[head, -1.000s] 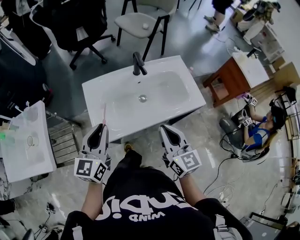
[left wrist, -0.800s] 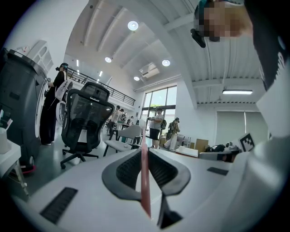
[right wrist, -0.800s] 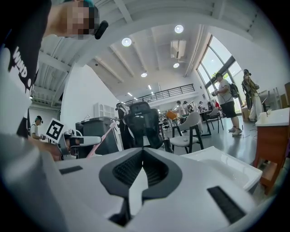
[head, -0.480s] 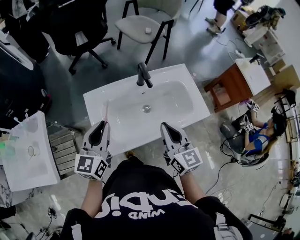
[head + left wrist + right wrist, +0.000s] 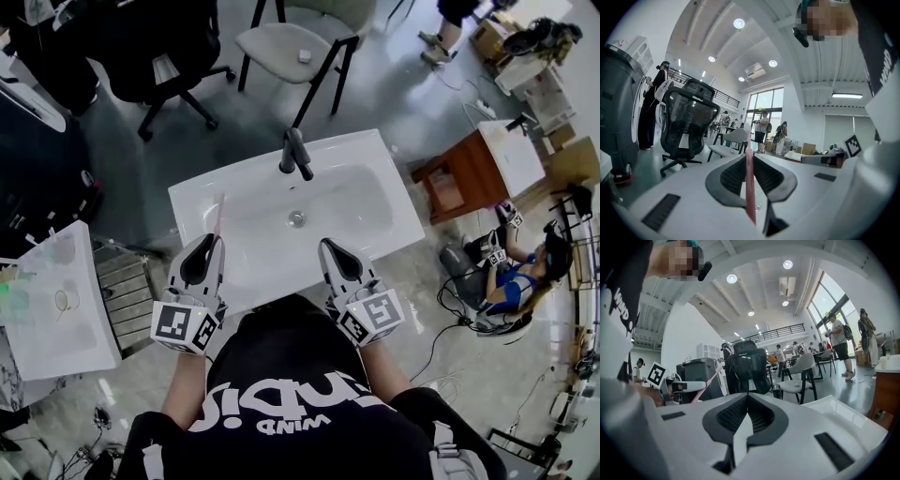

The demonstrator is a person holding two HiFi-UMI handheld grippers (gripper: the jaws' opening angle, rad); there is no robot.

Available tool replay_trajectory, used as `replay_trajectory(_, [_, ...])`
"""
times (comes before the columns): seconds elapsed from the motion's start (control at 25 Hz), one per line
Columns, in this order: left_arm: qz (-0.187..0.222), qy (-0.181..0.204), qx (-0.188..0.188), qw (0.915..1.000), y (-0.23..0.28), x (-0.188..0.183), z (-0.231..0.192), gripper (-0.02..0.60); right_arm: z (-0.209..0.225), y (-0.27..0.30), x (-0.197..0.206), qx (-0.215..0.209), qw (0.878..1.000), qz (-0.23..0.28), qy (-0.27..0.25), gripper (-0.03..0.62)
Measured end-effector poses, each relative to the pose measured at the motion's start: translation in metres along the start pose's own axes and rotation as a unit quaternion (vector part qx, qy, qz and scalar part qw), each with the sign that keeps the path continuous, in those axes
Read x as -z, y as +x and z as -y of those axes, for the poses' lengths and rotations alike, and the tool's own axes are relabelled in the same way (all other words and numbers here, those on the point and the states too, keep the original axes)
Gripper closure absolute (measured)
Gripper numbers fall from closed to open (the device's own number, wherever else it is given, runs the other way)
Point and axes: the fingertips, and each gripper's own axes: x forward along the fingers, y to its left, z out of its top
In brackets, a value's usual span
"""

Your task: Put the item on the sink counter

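Head view: a person stands at the 6 o'clock edge of a white sink (image 5: 380, 159), with a gripper in each hand pointing toward 12 o'clock over its near rim. The left gripper (image 5: 214, 241) is clenched on a thin pink stick (image 5: 219, 214). The stick juts out from the jaw tips toward 12 o'clock, over the left part of the sink top. Whether its far end touches the white surface cannot be told. In the left gripper view both ribbed pads press against the stick's sides, and it runs upright between them from bottom to tip.

The right gripper (image 5: 326, 247) sits at 3 o'clock of the left one, well apart from it, over the near rim right of the drain (image 5: 297, 218). In the right gripper view its jaws are drawn together at the tips with nothing between them.

A dark faucet (image 5: 296, 155) stands at the 12 o'clock side of the basin. Beyond it, at 12 o'clock, is a pale chair (image 5: 286, 42) on dark legs, and at 10 o'clock a black office chair (image 5: 141, 47). A second white basin (image 5: 70, 323) lies at 9 o'clock of the person. A wooden cabinet (image 5: 464, 178) stands at 3 o'clock of the sink, and another person (image 5: 514, 274) is seated past it.
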Motion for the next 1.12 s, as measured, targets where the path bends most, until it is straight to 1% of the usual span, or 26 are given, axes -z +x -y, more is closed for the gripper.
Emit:
replay_trajectory(0.2, [-0.003,0.006,-0.012,0.9999,0.01,-0.003,0.001,0.523,0.005,0.013,-0.006,-0.025,1.0,-0.004,0.0,0.576])
replay_trajectory(0.32, [-0.005,0.018,-0.02,0.9996,0.017,-0.003,-0.003,0.523,0.008,0.026,-0.008,-0.039,0.999,-0.002,-0.004,0.576])
replay_trajectory(0.48, [-0.02,0.037,-0.037,0.9984,0.023,0.003,-0.015,0.523,0.008,0.042,-0.005,-0.057,0.998,-0.006,-0.005,0.576])
replay_trajectory(0.72, [-0.033,0.046,-0.057,0.9968,0.026,0.011,-0.028,0.523,0.006,0.057,-0.005,-0.087,0.996,-0.009,0.002,0.576])
replay_trajectory(0.88, [-0.045,0.054,-0.072,0.9949,0.028,0.019,-0.037,0.523,0.002,0.067,-0.01,-0.104,0.995,-0.005,-0.006,0.576])
replay_trajectory(1.0, [-0.057,0.065,-0.082,0.9929,0.032,0.028,-0.045,0.523,0.001,0.07,-0.01,-0.11,0.994,-0.006,-0.007,0.576])
replay_trajectory(1.12, [-0.068,0.064,-0.091,0.9915,0.035,0.04,-0.056,0.523,0.001,0.072,-0.008,-0.113,0.994,-0.007,-0.002,0.576])
